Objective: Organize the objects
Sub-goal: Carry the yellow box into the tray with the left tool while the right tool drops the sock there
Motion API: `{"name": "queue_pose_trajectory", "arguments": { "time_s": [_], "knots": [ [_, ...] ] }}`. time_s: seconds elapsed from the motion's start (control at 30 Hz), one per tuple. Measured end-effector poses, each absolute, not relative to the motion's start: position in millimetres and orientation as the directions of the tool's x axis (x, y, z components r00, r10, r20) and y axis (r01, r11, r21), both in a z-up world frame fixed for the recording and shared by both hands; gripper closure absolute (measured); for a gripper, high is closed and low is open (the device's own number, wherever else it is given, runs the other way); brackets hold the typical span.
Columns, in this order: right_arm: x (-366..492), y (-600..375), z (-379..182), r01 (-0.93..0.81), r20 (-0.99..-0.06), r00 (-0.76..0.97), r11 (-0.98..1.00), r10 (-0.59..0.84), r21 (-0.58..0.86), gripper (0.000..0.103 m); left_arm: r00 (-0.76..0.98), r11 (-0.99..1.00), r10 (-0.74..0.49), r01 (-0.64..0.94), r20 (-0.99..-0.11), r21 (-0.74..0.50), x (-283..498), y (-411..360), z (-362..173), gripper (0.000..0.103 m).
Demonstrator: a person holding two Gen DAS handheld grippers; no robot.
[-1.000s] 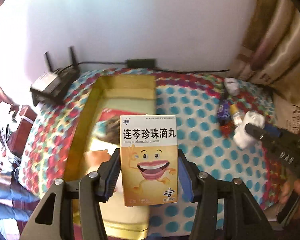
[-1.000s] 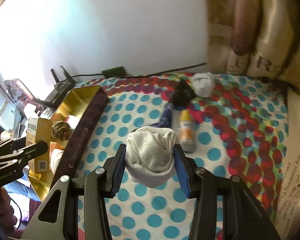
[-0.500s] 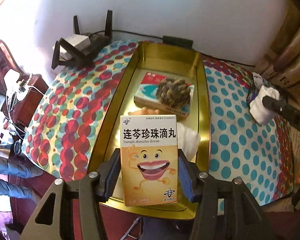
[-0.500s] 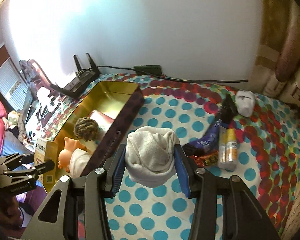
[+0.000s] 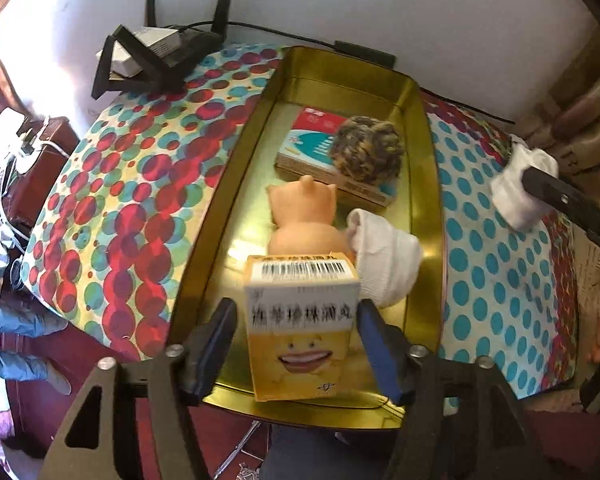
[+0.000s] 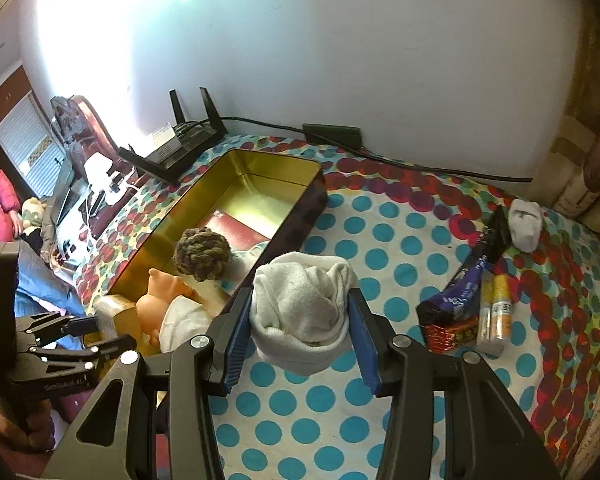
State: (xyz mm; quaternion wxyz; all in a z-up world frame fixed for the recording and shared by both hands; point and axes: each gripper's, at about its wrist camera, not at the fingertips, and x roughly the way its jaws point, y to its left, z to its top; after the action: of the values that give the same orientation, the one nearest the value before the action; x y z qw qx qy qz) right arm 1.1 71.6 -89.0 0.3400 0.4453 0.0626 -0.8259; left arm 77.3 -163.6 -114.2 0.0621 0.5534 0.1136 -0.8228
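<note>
Since half a second ago, the yellow medicine box point(image 5: 300, 320) has tipped forward in my left tongs point(image 5: 296, 344), so its barcoded end now faces the lens, and the blue pads stand slightly off its sides; whether they still pinch it I cannot tell. It sits low over the near end of the gold tin point(image 5: 424, 128), just in front of the doll point(image 5: 304, 216) and the white sock point(image 5: 388, 264) already inside. Farther back in the tin lie a flat red-and-teal carton point(image 5: 316, 148) with a knotted rope ball point(image 5: 366, 150) resting on it.

My right tongs point(image 6: 298, 334) pinch a rolled white sock bundle point(image 6: 300, 312), held above the spotted table point(image 6: 380, 240) just beside the tin's right wall, near its front end. Toward the table's right edge wait a dark snack wrapper point(image 6: 460, 292), a yellow-capped tube pack point(image 6: 496, 312) touching it, and another small white sock point(image 6: 524, 224) near the far corner. A router point(image 6: 176, 148) stands at the far left corner.

Step in hand, as I judge it: depositing the box in the tin. Next, the left tongs should withdraw without dragging the box, then the right should carry the bundle over the wall into the free far end.
</note>
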Motion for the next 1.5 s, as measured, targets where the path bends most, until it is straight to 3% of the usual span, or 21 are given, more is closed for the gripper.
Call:
{"name": "queue_pose_trajectory", "arguments": {
  "time_s": [0.57,0.97,1.1,1.23,1.33,1.5],
  "knots": [
    [26,-9,-85,0.784,-0.773,-0.208,-0.575,-0.6,0.235,0.059,-0.475,-0.945,-0.111,0.322,-0.873,-0.055,90,-189,-75,0.036],
    [26,-65,-107,0.837,-0.801,-0.172,-0.513,-0.573,0.188,0.058,-0.494,-0.923,-0.151,0.382,-0.856,-0.057,94,-205,-63,0.036],
    [29,-74,-111,0.852,-0.806,-0.194,-0.504,-0.558,0.144,0.046,-0.499,-0.92,-0.156,0.388,-0.853,-0.059,91,-208,-60,0.036],
    [30,-69,-109,0.855,-0.798,-0.191,-0.496,-0.571,0.15,0.044,-0.512,-0.924,-0.155,0.377,-0.845,-0.059,86,-206,-56,0.036],
    [29,-52,-98,0.847,-0.772,-0.217,-0.509,-0.597,0.155,0.024,-0.528,-0.93,-0.15,0.363,-0.836,-0.063,78,-202,-51,0.036],
    [14,-2,-68,0.794,-0.695,-0.31,-0.579,-0.649,0.187,0.022,-0.556,-0.944,-0.149,0.326,-0.818,-0.05,62,-189,-42,0.036]
  ]
}}
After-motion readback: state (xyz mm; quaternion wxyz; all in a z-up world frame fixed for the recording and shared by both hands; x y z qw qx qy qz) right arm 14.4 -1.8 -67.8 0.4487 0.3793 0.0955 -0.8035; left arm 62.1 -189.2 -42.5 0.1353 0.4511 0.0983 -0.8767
